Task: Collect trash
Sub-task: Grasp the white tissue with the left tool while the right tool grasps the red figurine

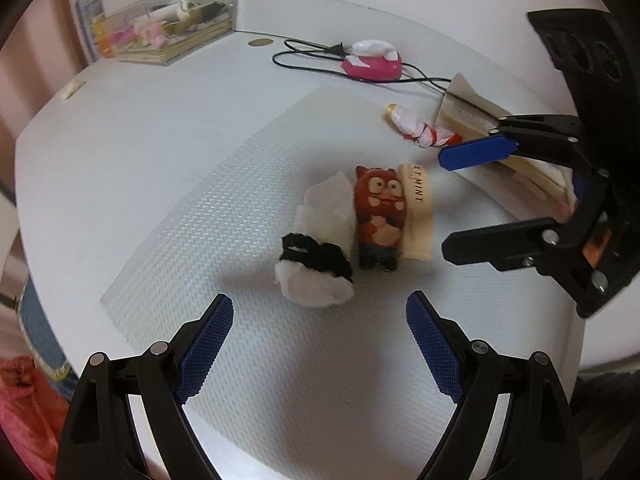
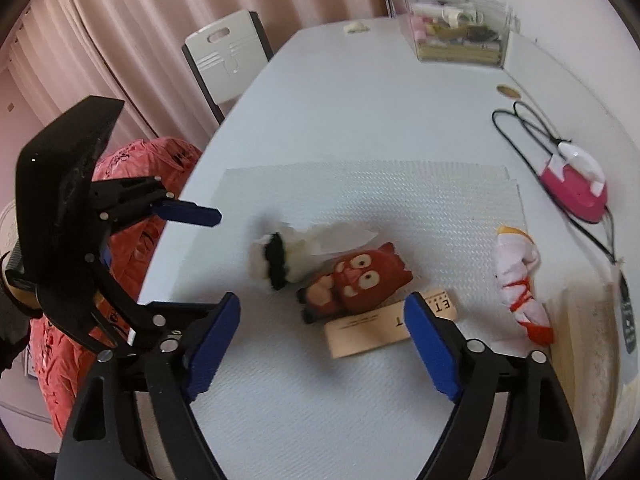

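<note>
The left tool [image 1: 320, 308] hangs over the worktop [image 1: 160, 128] with its blue pads spread wide and nothing between them. Just ahead of it, on a textured mat [image 1: 224, 184], lies a crumpled white tissue wad with a black band [image 1: 314, 264], touching a folded white paper scrap [image 1: 326, 210] behind it. Beside these lies a red cartoon figurine [image 1: 378, 216], and against its far side a cream paper label [image 1: 418, 216].

The right tool [image 2: 322, 306] also stands spread, gripping nothing; its pads frame the label and the figurine from above without touching them.

Farther out, a white bundle tied with red string [image 1: 420, 128] lies near a book [image 1: 476, 114]. Beyond are a pink iron [image 1: 372, 62] with its black cord [image 1: 304, 50] and a clear box of clutter [image 1: 172, 24]. A red bag [image 2: 132, 240] sits off the worktop's edge.
</note>
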Demonstrator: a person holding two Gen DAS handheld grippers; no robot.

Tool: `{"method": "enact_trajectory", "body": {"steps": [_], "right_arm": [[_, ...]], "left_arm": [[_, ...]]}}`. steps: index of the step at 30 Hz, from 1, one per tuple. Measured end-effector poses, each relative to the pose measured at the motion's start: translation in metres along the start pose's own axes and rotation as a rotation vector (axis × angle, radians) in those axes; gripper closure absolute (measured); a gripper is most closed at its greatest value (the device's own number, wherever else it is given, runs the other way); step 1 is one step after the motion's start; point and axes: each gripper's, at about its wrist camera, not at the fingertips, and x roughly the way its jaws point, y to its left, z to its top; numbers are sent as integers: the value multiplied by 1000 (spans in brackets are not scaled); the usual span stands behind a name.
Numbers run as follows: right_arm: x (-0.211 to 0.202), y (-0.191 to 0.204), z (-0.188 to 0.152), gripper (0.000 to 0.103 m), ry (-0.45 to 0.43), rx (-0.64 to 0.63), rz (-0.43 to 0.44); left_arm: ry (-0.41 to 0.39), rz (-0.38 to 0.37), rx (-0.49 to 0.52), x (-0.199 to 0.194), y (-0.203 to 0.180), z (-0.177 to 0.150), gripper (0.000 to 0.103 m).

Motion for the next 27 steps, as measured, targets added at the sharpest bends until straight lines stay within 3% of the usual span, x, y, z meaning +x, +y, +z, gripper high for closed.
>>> {"method": "enact_trajectory", "body": {"steps": [5,8,14,18,23,27], "right_arm": [[25,-14,8,24,41,1,0],[36,-16,13,28,61,-24,3],[49,-24,17,28,105,-28,37],[54,-18,16,30,119,-74,32],[63,-11,18,28,162,-104,32],[63,-8,19,41,135,-123,40]], "left_arm": [[4,-45,24,16,12,7,16],[5,-84,47,23,13,9,27],[29,-114,111,40,12,11,32],[7,-141,103,42,13,13,46],[0,-153,128,46,8,16,46],[-2,-149,109,46,10,16,53]]}}
